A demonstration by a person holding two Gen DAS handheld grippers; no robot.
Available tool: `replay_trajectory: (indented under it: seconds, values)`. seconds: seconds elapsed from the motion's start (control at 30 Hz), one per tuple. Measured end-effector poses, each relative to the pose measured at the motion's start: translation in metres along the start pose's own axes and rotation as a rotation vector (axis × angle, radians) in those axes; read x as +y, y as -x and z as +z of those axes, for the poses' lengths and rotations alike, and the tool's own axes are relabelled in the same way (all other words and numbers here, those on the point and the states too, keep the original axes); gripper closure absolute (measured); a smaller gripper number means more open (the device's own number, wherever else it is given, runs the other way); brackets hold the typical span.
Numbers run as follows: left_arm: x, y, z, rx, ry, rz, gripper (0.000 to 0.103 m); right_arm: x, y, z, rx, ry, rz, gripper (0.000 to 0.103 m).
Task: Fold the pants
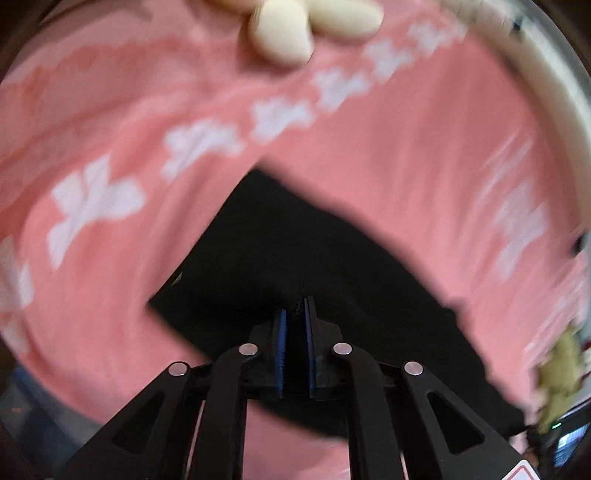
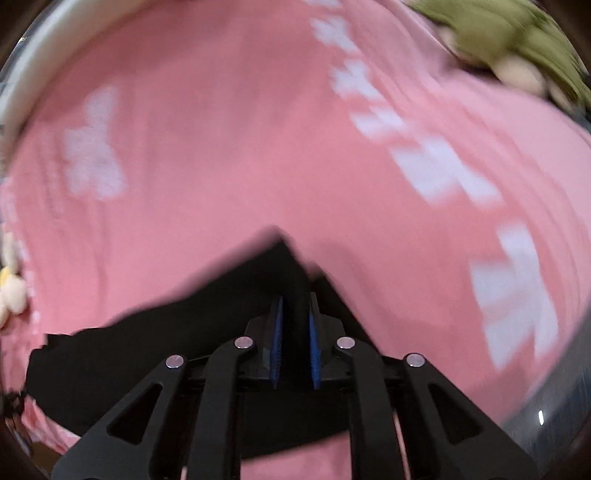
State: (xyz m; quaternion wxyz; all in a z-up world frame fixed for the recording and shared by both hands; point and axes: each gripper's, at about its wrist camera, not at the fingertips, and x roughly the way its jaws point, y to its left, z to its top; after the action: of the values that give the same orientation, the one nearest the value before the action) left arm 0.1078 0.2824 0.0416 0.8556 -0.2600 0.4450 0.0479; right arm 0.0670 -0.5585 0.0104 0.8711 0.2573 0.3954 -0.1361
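Carrying the black pants [image 1: 295,251] over a pink bed cover [image 1: 388,155] with white motifs; both views are motion-blurred. The left gripper [image 1: 294,314] has its blue pads nearly together with dark cloth pinched between them. The right gripper [image 2: 295,306] is likewise narrowed on an edge of the same garment. In the left view the pants spread from the fingertips toward 12 o'clock, ending in a corner. In the right view they trail off toward 9 o'clock.

Judgement: a fold is mid-carry, with two held points travelling together. To do it well, keep both grips firm, hold the span between them taut and level, and lay the held edge squarely onto the far edge before letting go.

Cream plush piece [image 1: 284,33] at 12 o'clock in the left view, green plush [image 2: 509,33] at 1 o'clock in the right view; steer clear of both. How many layers each gripper holds cannot be told.
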Motion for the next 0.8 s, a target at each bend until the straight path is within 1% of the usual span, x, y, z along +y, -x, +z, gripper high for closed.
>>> replay_trajectory:
  seconds: [0.03, 0.07, 0.1, 0.13, 0.17, 0.2, 0.23, 0.27, 0.3, 0.37, 0.43, 0.5, 0.57, 0.63, 0.67, 0.73, 0.8]
  values:
    - [0.006, -0.004, -0.006, 0.020, 0.013, 0.006, 0.096, -0.006, 0.004, -0.009, -0.021, -0.029, 0.015, 0.088]
    - [0.011, -0.001, -0.012, 0.017, 0.052, -0.016, 0.092, -0.008, 0.012, -0.015, -0.051, -0.055, 0.019, 0.082]
    - [0.013, 0.004, -0.016, 0.003, 0.083, -0.036, 0.086, -0.008, 0.019, -0.019, -0.070, -0.065, 0.018, 0.065]
    - [0.014, 0.011, -0.019, -0.011, 0.107, -0.072, 0.082, -0.005, 0.030, -0.025, -0.110, -0.072, 0.015, 0.059]
    - [0.012, 0.020, -0.022, -0.031, 0.117, -0.114, 0.075, 0.000, 0.039, -0.030, -0.138, -0.066, 0.024, 0.054]
    - [0.008, 0.028, -0.024, -0.052, 0.119, -0.127, 0.062, 0.009, 0.047, -0.035, -0.153, -0.045, 0.046, 0.052]
    - [0.004, 0.033, -0.028, -0.072, 0.113, -0.121, 0.053, 0.023, 0.056, -0.041, -0.161, -0.013, 0.066, 0.051]
    - [0.002, 0.036, -0.032, -0.081, 0.112, -0.115, 0.043, 0.033, 0.062, -0.049, -0.166, 0.002, 0.089, 0.046]
    - [-0.001, 0.036, -0.037, -0.085, 0.116, -0.118, 0.040, 0.041, 0.064, -0.055, -0.161, 0.005, 0.118, 0.044]
    - [-0.005, 0.028, -0.041, -0.060, 0.130, -0.149, 0.040, 0.057, 0.063, -0.074, -0.131, 0.001, 0.189, 0.044]
    - [-0.006, 0.016, -0.046, -0.033, 0.170, -0.145, 0.040, 0.069, 0.055, -0.091, -0.090, -0.013, 0.252, 0.044]
    - [-0.003, 0.004, -0.049, -0.016, 0.221, -0.163, 0.040, 0.081, 0.048, -0.104, -0.061, -0.017, 0.286, 0.044]
    - [-0.001, -0.004, -0.049, -0.027, 0.255, -0.165, 0.042, 0.091, 0.041, -0.113, -0.051, -0.014, 0.296, 0.044]
    - [0.001, -0.006, -0.047, -0.047, 0.270, -0.154, 0.049, 0.094, 0.036, -0.114, -0.051, -0.023, 0.282, 0.044]
    - [0.001, -0.005, -0.045, -0.069, 0.272, -0.172, 0.052, 0.094, 0.034, -0.112, -0.057, -0.035, 0.282, 0.044]
    - [0.001, -0.007, -0.042, -0.076, 0.269, -0.174, 0.052, 0.090, 0.032, -0.107, -0.063, -0.063, 0.284, 0.044]
    - [0.004, -0.012, -0.040, -0.057, 0.279, -0.188, 0.052, 0.085, 0.029, -0.102, -0.066, -0.097, 0.299, 0.044]
